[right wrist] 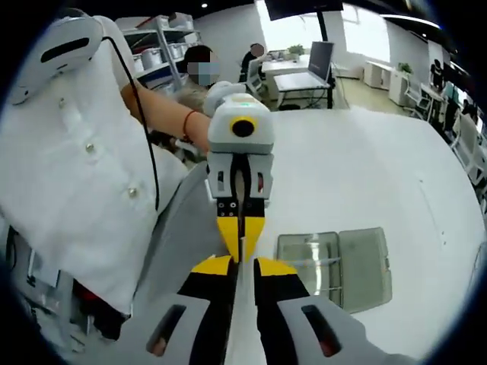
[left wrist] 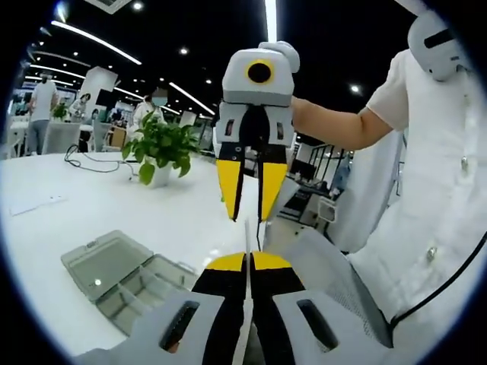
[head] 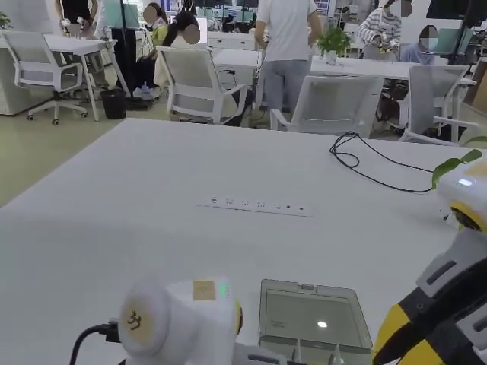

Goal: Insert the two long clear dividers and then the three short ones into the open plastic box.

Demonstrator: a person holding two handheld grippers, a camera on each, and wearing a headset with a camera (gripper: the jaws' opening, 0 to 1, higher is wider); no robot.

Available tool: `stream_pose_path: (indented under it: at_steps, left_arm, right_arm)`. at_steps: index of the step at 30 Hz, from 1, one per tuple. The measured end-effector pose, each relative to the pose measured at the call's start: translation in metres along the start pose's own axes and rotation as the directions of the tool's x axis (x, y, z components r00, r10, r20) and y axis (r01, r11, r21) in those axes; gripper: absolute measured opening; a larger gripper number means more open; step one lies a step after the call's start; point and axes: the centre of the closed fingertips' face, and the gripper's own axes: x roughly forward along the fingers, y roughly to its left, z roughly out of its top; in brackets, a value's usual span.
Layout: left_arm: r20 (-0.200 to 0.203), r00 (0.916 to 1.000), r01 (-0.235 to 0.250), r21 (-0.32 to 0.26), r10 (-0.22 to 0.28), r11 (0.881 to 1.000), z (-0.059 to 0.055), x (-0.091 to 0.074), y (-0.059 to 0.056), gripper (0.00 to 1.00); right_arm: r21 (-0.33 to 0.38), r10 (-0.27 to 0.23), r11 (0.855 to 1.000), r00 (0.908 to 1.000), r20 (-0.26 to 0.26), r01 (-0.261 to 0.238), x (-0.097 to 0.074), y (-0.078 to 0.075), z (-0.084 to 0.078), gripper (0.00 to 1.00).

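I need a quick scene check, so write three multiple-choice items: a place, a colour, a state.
1. The thin black cable lies: A on a chair; B on the white table; C on the floor.
2. The left gripper's fingers are: A yellow; B red; C blue.
3. The clear plastic box is: A shut; B upside down; C open.
B: it loops across the tabletop. A: yellow tips in the right gripper view. C: its lid lies flat beside the base.
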Motion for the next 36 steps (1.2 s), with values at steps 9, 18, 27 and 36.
stream_pose_path:
  at_steps: [9,18,27,36]
  left_arm:
    - [0.022,0.9997,0.005,0.027,-0.005,1.000,0.003,-0.003,-0.001,0.00]
    - [0.027,0.9996,0.012,0.035,-0.013,0.999,0.002,-0.003,-0.005,0.00]
    - [0.019,0.9998,0.006,0.037,-0.007,0.999,-0.001,-0.003,-0.005,0.00]
    - [0.015,0.9999,-0.001,0.039,0.000,0.999,-0.003,-0.004,-0.005,0.00]
  right_arm:
    - [0.009,0.053,0.999,0.9985,-0.013,-0.053,0.009,0.007,-0.003,0.08]
    - [0.019,0.072,0.997,0.9974,-0.010,-0.072,0.013,0.008,-0.005,0.03]
    - [0.010,0.071,0.997,0.9974,-0.014,-0.071,0.014,0.008,-0.006,0.03]
    - [-0.002,0.066,0.998,0.9976,-0.020,-0.066,0.016,0.007,-0.006,0.03]
